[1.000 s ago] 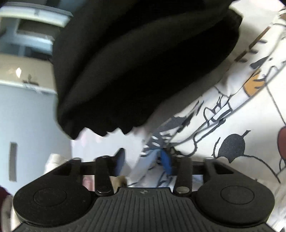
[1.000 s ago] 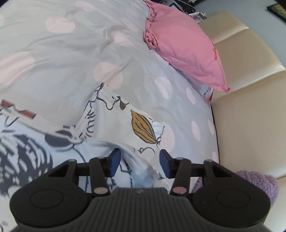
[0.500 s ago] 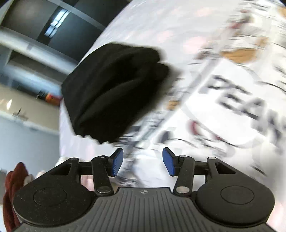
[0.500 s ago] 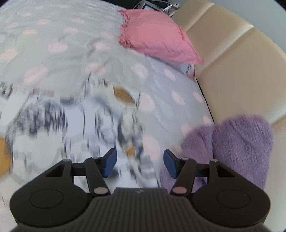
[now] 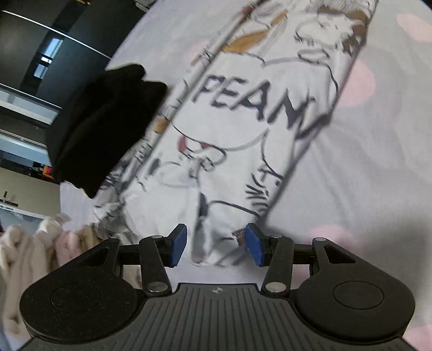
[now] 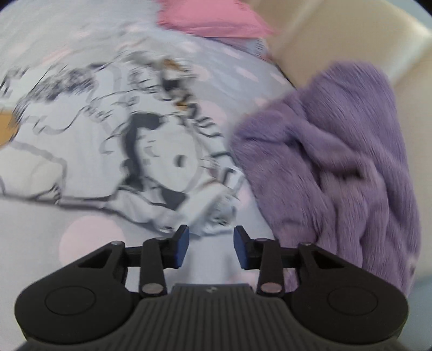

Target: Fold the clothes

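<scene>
A white cartoon-print garment (image 5: pixel 243 129) with dark lettering lies folded into a long strip on the dotted grey bedsheet (image 5: pixel 378 162). My left gripper (image 5: pixel 216 247) is open and empty just above the strip's near end. In the right wrist view the same garment (image 6: pixel 113 151) lies spread on the sheet, blurred by motion. My right gripper (image 6: pixel 210 247) is open and empty, just short of the garment's crumpled near corner (image 6: pixel 213 216).
A folded black garment (image 5: pixel 102 132) sits at the strip's left edge. Pale fluffy clothes (image 5: pixel 32 251) lie at the lower left. A purple fuzzy garment (image 6: pixel 337 167) lies right of my right gripper. A pink pillow (image 6: pixel 210 16) and cream headboard (image 6: pixel 337 32) are beyond.
Both grippers have let go of the printed garment and pulled back from it. The garment now lies flat on the bed. The right view has swung toward the purple garment.
</scene>
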Motion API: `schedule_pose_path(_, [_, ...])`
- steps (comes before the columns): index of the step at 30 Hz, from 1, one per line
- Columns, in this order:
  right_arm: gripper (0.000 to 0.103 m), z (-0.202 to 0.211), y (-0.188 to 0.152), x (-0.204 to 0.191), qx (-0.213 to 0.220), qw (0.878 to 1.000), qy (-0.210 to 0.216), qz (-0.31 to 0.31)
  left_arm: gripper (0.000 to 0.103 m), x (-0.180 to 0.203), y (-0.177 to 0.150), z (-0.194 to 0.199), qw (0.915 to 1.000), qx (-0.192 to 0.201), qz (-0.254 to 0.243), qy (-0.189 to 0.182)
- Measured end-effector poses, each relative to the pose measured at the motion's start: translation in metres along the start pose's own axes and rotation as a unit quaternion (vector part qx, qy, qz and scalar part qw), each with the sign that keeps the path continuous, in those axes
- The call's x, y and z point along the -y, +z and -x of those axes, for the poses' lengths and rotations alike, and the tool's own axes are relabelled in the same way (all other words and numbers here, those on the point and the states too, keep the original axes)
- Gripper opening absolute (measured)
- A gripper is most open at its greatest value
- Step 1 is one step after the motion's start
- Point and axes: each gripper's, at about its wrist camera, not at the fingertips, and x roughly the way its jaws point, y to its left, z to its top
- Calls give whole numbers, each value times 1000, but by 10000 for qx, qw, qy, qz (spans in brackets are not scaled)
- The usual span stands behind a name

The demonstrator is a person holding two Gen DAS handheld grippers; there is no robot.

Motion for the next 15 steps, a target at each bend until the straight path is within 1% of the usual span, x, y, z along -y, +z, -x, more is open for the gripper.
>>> schedule_pose_path(2, [39,0,0,17,79,9982,198,-560,38,4,2,-8,9998,-187,-19,-67])
schedule_pose_path(3, [39,-1,0,25,131,9958,333,-843,36,4,3,-12,9996,-259,-27,-99])
schedule_pose_path(5, [40,-7,2,37,178,9884,608,-1380,35,6,7,-17,9991,-386,-32,-148])
schedule_pose_path(8, [39,-23,6,42,181,9790,852,-1841,33,5,13,-23,9986,-497,32,-152])
schedule_pose_path(9, [40,-30,7,43,160,9773,834,-1944,33,6,15,-27,9983,-550,56,-164])
schedule_pose_path(11, [44,-41,9,47,127,9725,777,-2192,32,8,18,-33,9979,-622,30,-147])
schedule_pose_path(12, [50,-48,9,52,124,9669,797,-2419,32,10,19,-36,9978,-648,10,-134])
schedule_pose_path(13, [52,-52,9,56,131,9602,855,-2654,31,11,19,-38,9977,-670,-6,-121])
schedule_pose_path(15, [54,-63,10,65,135,9494,997,-2976,29,12,20,-41,9974,-711,2,-116])
